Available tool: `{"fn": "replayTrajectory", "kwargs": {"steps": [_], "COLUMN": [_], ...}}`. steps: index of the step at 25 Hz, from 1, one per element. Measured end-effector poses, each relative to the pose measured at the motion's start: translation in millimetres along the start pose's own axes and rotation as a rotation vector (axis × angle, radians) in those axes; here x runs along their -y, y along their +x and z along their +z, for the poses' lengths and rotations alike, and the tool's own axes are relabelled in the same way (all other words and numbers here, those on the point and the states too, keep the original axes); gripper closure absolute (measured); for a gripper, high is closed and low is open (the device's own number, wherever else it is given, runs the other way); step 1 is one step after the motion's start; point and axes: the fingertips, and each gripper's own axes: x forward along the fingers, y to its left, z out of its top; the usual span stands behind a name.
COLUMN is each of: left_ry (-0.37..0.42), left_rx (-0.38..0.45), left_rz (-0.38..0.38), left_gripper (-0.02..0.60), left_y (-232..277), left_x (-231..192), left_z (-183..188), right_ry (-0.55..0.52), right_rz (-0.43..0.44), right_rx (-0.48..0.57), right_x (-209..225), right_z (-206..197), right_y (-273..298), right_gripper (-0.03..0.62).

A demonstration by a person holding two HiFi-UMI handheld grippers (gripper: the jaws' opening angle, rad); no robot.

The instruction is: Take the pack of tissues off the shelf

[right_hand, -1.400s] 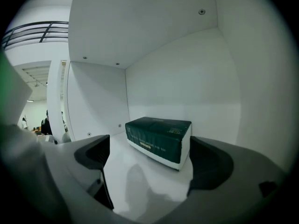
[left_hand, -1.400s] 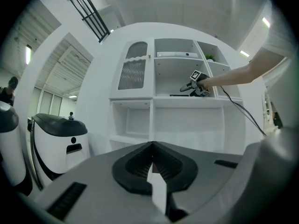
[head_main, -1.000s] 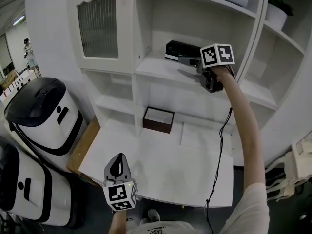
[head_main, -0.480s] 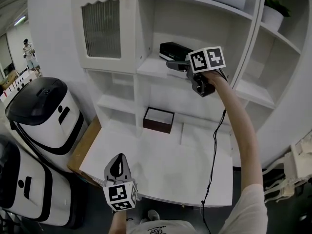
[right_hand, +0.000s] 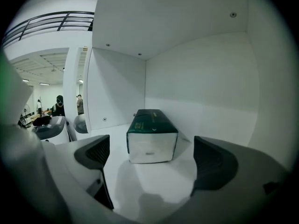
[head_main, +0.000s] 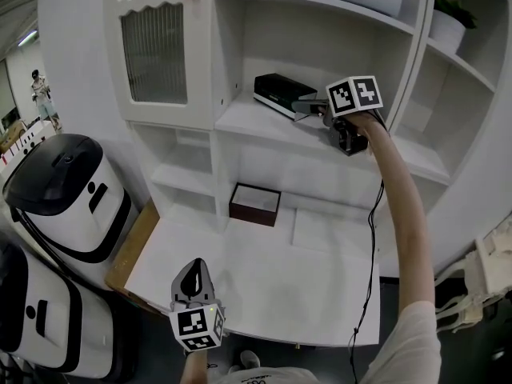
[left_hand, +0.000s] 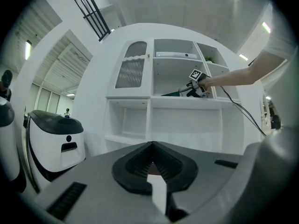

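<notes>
The pack of tissues (head_main: 282, 95) (right_hand: 152, 135) is a dark green box with a white end, lying on the white shelf (head_main: 264, 122) at upper centre. My right gripper (head_main: 302, 107) (right_hand: 152, 164) is open, held at shelf height just short of the pack's white end, its jaws either side of empty shelf, not touching the pack. Low at the front, my left gripper (head_main: 192, 278) (left_hand: 152, 169) is shut with nothing in it, pointing toward the shelving. From there the pack (left_hand: 173, 93) shows small and far off.
A dark open box (head_main: 254, 205) sits at the back of the white desk surface (head_main: 264, 278). A glass cabinet door (head_main: 156, 42) is left of the shelf. Two white-and-black bins (head_main: 68, 190) stand at left. A plant pot (head_main: 448, 26) stands on the upper right shelf.
My right gripper has stayed at shelf height, shifting left and then back right, still just short of the pack's end. The head view has turned slightly. The left gripper has stayed put.
</notes>
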Motion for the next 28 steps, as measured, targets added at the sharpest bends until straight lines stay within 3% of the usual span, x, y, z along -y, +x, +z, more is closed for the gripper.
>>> {"fn": "replayTrajectory", "kwargs": {"steps": [9, 24, 28], "left_ry": [-0.011, -0.037, -0.041], "left_rx": [-0.019, -0.048, -0.053], "left_rz": [0.01, 0.038, 0.041], "left_gripper": [0.581, 0.581, 0.581], "left_y": [20, 25, 26], "left_x": [0, -15, -18], "left_z": [-6, -17, -19], "right_ry": [0.018, 0.08, 0.083], "right_rz": [0.091, 0.124, 0.097], "right_rx": [-0.038, -0.045, -0.046], "right_x": [-3, -1, 4], "right_z": [-2, 1, 2], "right_y": [28, 56, 57], "right_gripper": [0.054, 0.059, 0.123]}}
